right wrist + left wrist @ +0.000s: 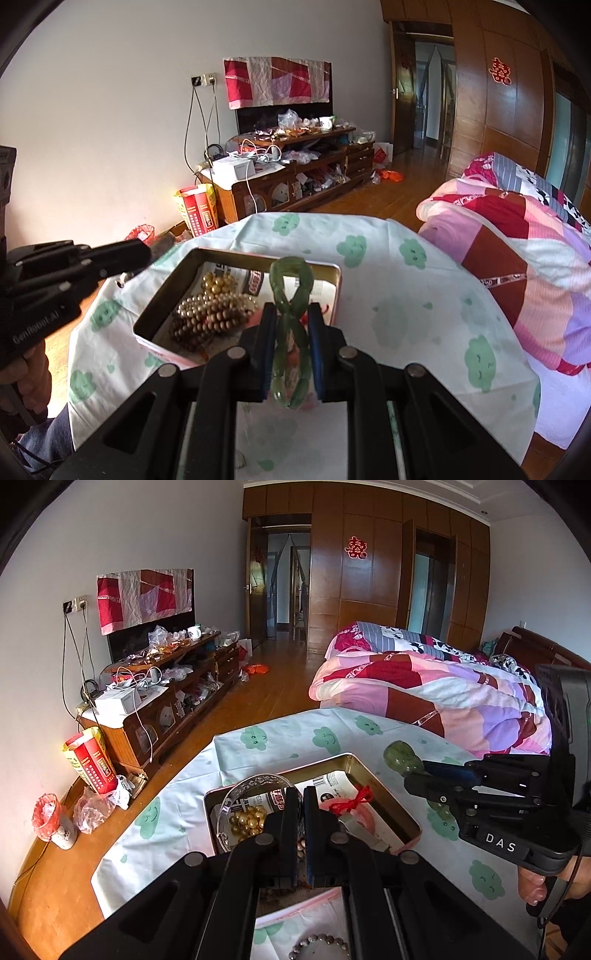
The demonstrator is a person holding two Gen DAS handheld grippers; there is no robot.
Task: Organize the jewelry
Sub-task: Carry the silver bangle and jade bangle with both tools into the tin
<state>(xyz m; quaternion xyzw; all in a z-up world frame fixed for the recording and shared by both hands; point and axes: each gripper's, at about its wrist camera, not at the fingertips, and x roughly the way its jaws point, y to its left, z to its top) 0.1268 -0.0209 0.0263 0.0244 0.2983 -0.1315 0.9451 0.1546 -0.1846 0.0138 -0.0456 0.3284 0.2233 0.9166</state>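
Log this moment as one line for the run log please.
left gripper: shut, empty | right gripper: shut on green bangles | over tin | beads inside

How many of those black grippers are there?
2. The left gripper is over the tin tray. The right gripper, also above the tray, is holding green bangles.

I see the tin (334,291), a shallow gold-walled rectangle on the cloud-print cloth, at centre frame. Inside lie gold beads (218,284), brown beads (207,317) heaped at its left, and a red cord (351,801) on something pink. A clear bangle (258,786) stands tilted over the tin's left part. The green bangles (291,295) hang upright above the tin, two rings crossed.
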